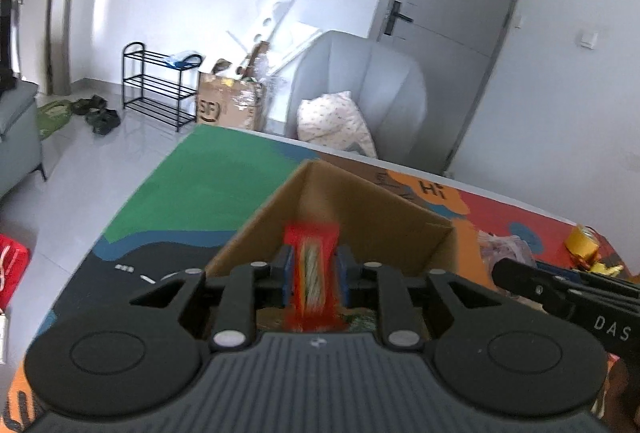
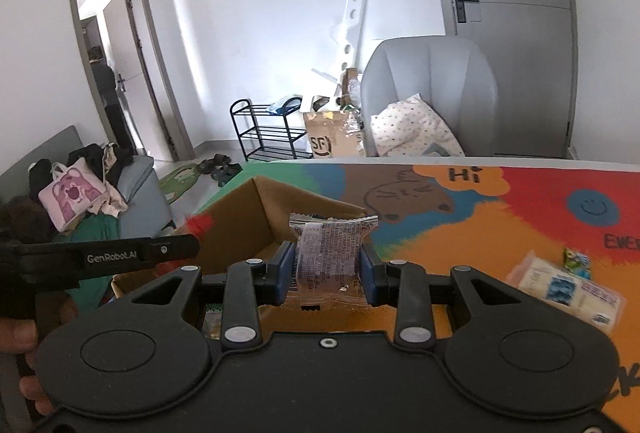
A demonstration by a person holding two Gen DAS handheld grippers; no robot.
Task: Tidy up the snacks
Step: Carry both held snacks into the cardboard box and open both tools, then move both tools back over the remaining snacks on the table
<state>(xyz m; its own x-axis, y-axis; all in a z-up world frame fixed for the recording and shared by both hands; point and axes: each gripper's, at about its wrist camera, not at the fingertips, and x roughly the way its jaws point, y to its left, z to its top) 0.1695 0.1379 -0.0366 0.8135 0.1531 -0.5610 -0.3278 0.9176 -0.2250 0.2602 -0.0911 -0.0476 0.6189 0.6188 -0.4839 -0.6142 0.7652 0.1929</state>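
The open cardboard box (image 1: 348, 217) stands on the colourful cartoon play mat (image 1: 208, 169) and serves as the landmark here. The left gripper (image 1: 314, 273) hovers over the box's near edge, its blue pads (image 1: 285, 273) almost together with a red snack packet (image 1: 312, 269) standing upright between them; the packet is motion-blurred, so whether the pads press it firmly cannot be told for sure, though they appear to touch both its sides. The right gripper (image 2: 328, 267) sits just beside the box's right wall, jaws partly apart and clamped on a clear-wrapped dark snack (image 2: 330, 257), whose crimped top edge rises above the pads. In the right wrist view the box (image 2: 260, 217) lies ahead and to the left of that snack. Well to the right of the box, on the mat's orange area, lie a pale packet with a blue label (image 2: 568, 287) and a small green packet (image 2: 576, 261).
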